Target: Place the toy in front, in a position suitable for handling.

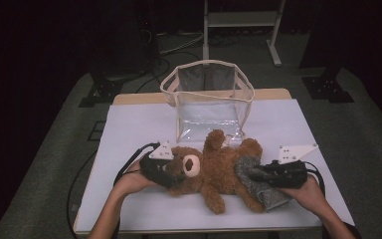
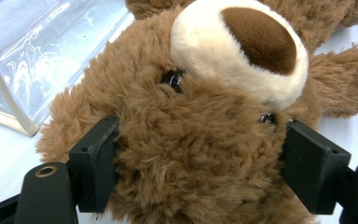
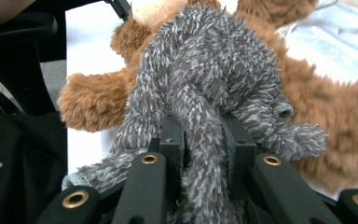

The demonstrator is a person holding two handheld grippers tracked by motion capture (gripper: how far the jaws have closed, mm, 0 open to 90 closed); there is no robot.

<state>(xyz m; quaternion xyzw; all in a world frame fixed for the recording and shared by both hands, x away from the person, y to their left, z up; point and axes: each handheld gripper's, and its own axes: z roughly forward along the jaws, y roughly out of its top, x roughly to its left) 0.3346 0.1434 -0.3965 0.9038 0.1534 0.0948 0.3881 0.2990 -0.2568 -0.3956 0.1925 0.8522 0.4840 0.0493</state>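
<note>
The fluffy brown plush teddy bear is lying lengthwise across the white worktop, head toward the left gripper, whose fingers are clasping it; the right gripper is pinching the fuzzy grey cloth.

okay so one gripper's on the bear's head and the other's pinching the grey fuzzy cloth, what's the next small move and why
Probably draw the grey cloth a little further over the teddy bear. The right hand-held gripper is pinched on a fold of it, the left hand-held gripper clamps the head steady, and the cloth covers just the lower body.

One teddy bear, one grey cloth, one clear bag.
</note>
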